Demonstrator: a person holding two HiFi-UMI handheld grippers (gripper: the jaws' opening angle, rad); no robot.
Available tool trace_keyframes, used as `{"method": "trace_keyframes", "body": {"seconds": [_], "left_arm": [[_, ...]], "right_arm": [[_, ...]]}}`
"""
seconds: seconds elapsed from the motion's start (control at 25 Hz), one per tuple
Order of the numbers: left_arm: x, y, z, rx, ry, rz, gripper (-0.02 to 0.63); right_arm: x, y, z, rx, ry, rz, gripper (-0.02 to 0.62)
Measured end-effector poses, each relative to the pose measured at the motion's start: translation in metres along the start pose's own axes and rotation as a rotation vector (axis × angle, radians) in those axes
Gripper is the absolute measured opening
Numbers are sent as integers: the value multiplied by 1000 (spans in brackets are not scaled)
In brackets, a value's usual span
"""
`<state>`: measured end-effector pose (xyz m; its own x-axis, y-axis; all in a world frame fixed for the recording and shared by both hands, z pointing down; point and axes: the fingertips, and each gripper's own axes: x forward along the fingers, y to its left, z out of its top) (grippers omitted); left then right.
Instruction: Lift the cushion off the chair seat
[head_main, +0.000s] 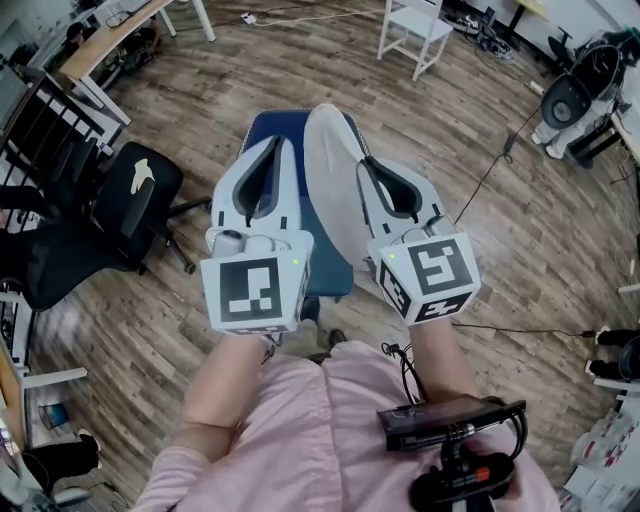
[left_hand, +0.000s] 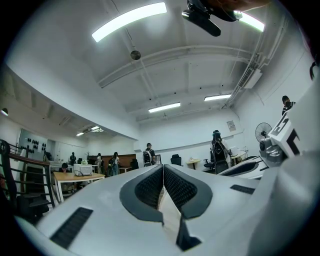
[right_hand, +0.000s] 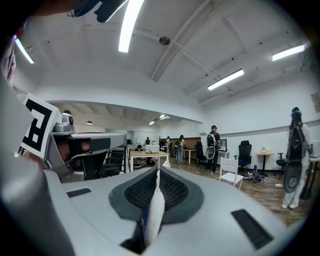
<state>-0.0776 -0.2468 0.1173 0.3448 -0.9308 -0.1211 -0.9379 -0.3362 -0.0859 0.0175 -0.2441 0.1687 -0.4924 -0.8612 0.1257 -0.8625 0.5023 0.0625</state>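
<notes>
Two grippers are in play, and each has fabric in its bite. In the left gripper view the left gripper (left_hand: 163, 172) has its jaws drawn together on a cream fold of the cushion (left_hand: 168, 217). In the right gripper view the right gripper (right_hand: 157, 175) pinches a thin pale edge of the cushion (right_hand: 151, 217) with a blue strip along it.

In the head view the cushion (head_main: 335, 190) sits in the middle of the frame as a pale grey oval tipped up on its side. Its long axis runs from the top of the frame down toward the person. The left gripper (head_main: 278, 142) lies at its left and the right gripper (head_main: 364, 162) at its right, so the cushion stands between them and neither hand is clearly nearer. Both gripper views look out level across the room, so the jaws point forward and away from the person.

A blue panel (head_main: 262, 125) shows under and left of the cushion. I take it for the seat, though it could be the cushion's other face. Whether the cushion's lower edge touches it cannot be told, as the grippers cover that part.

By my judgement the grasp is made. What remains is an even upward pull with both hands, keeping the long axis from swinging.
</notes>
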Motion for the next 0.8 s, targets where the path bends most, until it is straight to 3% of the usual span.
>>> {"method": "trace_keyframes", "body": {"seconds": [0.8], "left_arm": [[0, -6, -10, 4, 19, -11, 14]], "right_arm": [[-2, 3, -4, -8, -2, 5, 20]]}}
